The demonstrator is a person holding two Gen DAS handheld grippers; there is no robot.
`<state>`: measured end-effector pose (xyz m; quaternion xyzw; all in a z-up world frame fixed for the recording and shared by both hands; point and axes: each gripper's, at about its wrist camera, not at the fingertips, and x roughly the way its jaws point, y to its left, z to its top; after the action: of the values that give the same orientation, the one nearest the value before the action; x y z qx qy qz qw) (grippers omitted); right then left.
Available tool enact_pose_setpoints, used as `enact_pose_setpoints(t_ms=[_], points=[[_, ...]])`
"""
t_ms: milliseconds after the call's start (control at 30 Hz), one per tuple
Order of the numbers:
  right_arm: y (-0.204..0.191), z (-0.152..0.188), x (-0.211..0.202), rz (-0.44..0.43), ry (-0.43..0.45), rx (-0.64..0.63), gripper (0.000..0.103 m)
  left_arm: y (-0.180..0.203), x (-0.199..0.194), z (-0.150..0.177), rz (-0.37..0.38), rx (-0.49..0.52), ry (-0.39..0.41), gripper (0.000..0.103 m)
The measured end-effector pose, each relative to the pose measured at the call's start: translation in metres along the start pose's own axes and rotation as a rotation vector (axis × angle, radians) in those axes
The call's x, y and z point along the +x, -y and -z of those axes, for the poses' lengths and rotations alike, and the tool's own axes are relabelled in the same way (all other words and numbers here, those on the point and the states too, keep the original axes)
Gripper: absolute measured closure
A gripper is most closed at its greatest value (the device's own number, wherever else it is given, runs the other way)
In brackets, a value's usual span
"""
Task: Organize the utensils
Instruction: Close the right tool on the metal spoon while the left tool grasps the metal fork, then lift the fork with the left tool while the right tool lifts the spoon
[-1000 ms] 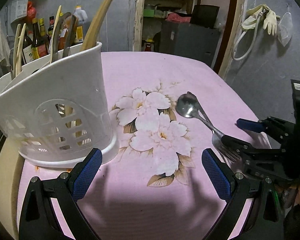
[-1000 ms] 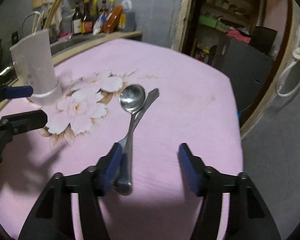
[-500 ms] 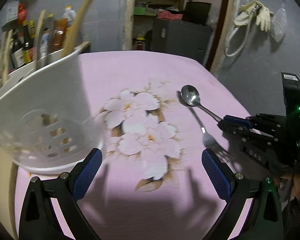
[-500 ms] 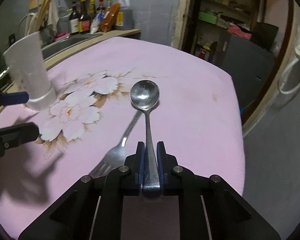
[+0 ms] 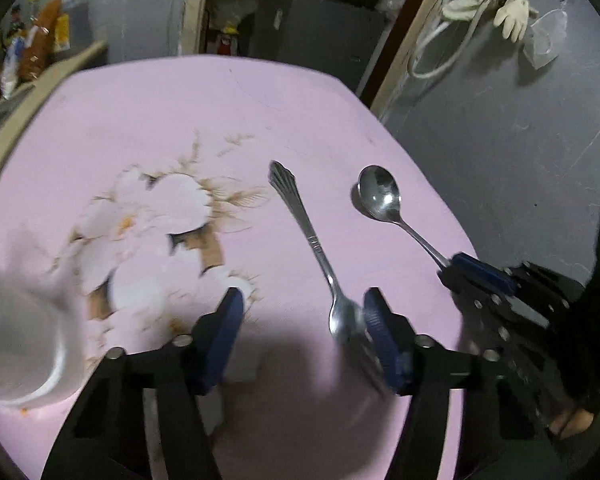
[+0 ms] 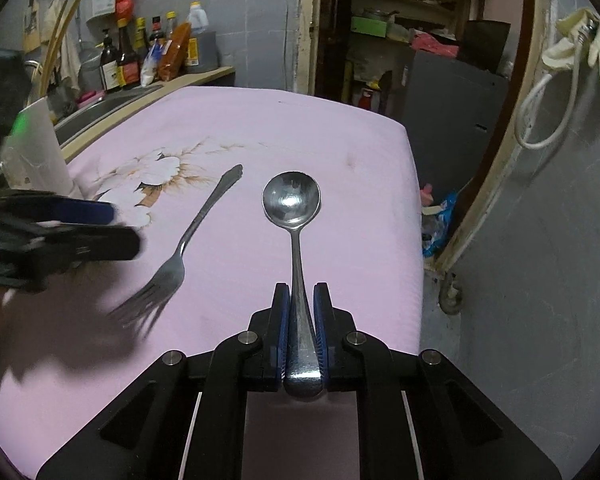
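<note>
Steel fork (image 5: 318, 256) newly between left tool (image 5: 302, 334)

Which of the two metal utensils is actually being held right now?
The spoon: the right gripper is clamped on its handle. The fork lies loose on the pink cloth, between the open left gripper's fingers.

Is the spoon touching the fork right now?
Apart. The right wrist view shows bare pink cloth between the spoon, clamped in the right hand-held gripper, and the fork.
</note>
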<state>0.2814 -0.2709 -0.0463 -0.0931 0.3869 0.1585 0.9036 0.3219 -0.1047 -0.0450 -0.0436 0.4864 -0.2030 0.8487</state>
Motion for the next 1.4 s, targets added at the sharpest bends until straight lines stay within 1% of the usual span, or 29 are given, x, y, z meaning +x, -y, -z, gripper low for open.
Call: enact_pose_setpoints(t_ms=[100, 133, 167, 200, 233, 300, 333, 467, 567, 800, 867, 933, 967, 1000, 1067, 1133, 1167, 1200, 1267, 1333, 1400], points=[[0.001, 0.001, 0.000, -0.011, 0.003, 0.004, 0.093, 0.001, 0.008, -0.011, -0.012, 0.006, -0.003, 0.057], [0.001, 0.001, 0.000, -0.017, 0.004, 0.008, 0.093, 0.002, 0.010, -0.015, -0.019, 0.011, -0.006, 0.062], [0.002, 0.001, 0.001, -0.021, 0.004, 0.009, 0.093, 0.003, 0.012, -0.016, -0.027, 0.015, -0.010, 0.069], [0.002, 0.000, 0.001, -0.024, 0.004, 0.010, 0.093, 0.004, 0.014, -0.020, -0.040, 0.019, -0.017, 0.072], [0.001, 0.000, 0.001, -0.027, 0.004, 0.012, 0.093, 0.004, 0.016, -0.021, -0.050, 0.023, -0.022, 0.079], [0.001, 0.001, 0.002, -0.032, 0.004, 0.013, 0.093, 0.005, 0.019, -0.025, -0.035, 0.035, -0.033, 0.088], [0.001, 0.000, 0.002, -0.037, 0.004, 0.015, 0.093, 0.005, 0.019, -0.025, -0.018, 0.037, -0.043, 0.096], [0.001, 0.002, 0.001, -0.056, -0.001, 0.020, 0.094, 0.009, 0.016, -0.020, -0.052, 0.071, -0.036, 0.096], [-0.004, 0.005, -0.002, -0.060, -0.003, 0.014, 0.094, 0.006, 0.008, -0.009, -0.058, 0.084, -0.036, 0.097], [-0.010, 0.013, -0.013, -0.076, -0.019, 0.006, 0.094, -0.003, -0.029, 0.040, -0.068, 0.093, -0.046, 0.097], [-0.011, 0.013, -0.016, -0.084, -0.022, 0.003, 0.094, -0.003, -0.033, 0.047, -0.062, 0.091, -0.051, 0.097], [-0.013, 0.010, -0.014, -0.072, -0.025, 0.001, 0.090, -0.003, -0.035, 0.050, -0.053, 0.085, -0.054, 0.097], [-0.013, 0.008, -0.014, -0.067, -0.022, 0.003, 0.080, -0.004, -0.036, 0.050, -0.049, 0.077, -0.053, 0.097], [-0.014, 0.005, -0.012, -0.062, -0.016, 0.008, 0.073, -0.007, -0.038, 0.051, -0.039, 0.066, -0.057, 0.097], [-0.016, -0.004, -0.008, -0.050, -0.008, 0.006, 0.073, -0.010, -0.039, 0.051, -0.020, 0.051, -0.071, 0.097], [-0.018, -0.010, -0.002, -0.034, -0.011, -0.003, 0.071, -0.010, -0.036, 0.043, -0.019, 0.046, -0.079, 0.096], [-0.017, -0.015, 0.004, -0.031, -0.016, -0.001, 0.069, -0.008, -0.035, 0.039, -0.029, 0.051, -0.076, 0.094], [-0.016, -0.019, 0.009, -0.034, -0.023, 0.005, 0.063, -0.007, -0.036, 0.037, -0.041, 0.055, -0.072, 0.093], [-0.015, -0.026, 0.019, -0.043, -0.033, 0.013, 0.055, -0.005, -0.033, 0.031, -0.053, 0.061, -0.067, 0.085], [-0.015, -0.034, 0.028, -0.043, -0.039, 0.002, 0.054, -0.005, -0.030, 0.024, -0.059, 0.059, -0.066, 0.082], [-0.016, -0.039, 0.036, -0.040, -0.055, -0.008, 0.053, -0.003, -0.022, 0.016, -0.063, 0.061, -0.073, 0.082]])
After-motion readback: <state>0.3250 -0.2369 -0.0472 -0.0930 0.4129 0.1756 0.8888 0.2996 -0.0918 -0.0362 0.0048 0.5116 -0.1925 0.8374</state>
